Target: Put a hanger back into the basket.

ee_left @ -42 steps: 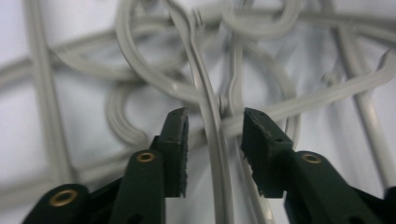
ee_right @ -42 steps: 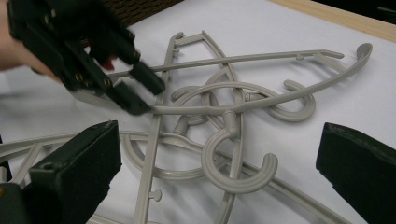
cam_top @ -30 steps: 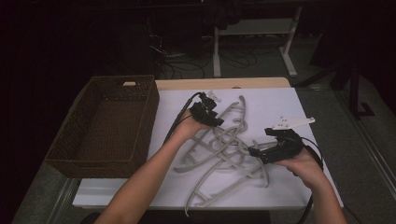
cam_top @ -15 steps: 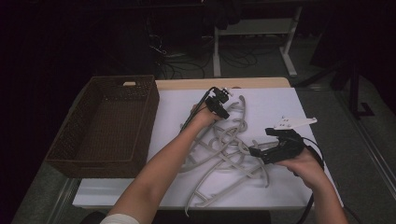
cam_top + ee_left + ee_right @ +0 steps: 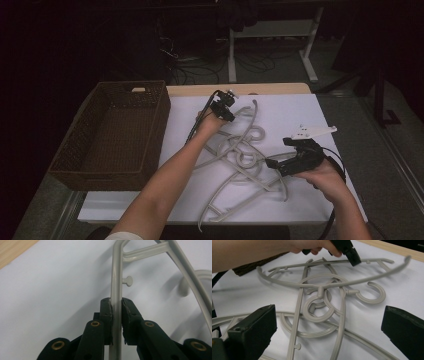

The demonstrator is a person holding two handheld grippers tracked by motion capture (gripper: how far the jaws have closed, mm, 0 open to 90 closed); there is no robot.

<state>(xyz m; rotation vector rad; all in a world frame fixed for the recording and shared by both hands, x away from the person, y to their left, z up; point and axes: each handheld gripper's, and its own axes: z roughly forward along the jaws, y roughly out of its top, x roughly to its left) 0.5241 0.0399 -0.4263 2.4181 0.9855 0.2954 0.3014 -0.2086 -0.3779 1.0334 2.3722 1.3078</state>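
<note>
Left black two-jaw gripper [image 5: 116,315]: matte black linkage arms with brass-coloured rivets, flat dark pads, black cable trailing. Right black two-jaw gripper [image 5: 272,163]: blocky black jaws, pale grey three-cornered plate on top, black cable looping behind. Forearms bare; white short sleeve edge [image 5: 117,235] at left arm

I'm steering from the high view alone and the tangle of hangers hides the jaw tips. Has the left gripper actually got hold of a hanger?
Observer: Yes. In the left gripper view the left gripper has just been closing, and its pads press on one grey hanger bar.
Operator: And the right gripper?
Observer: The right gripper has its jaws wide apart, nothing between them.
Operator: What lies ahead of it?
Observer: Tangled hooks on the white sheet.
</note>
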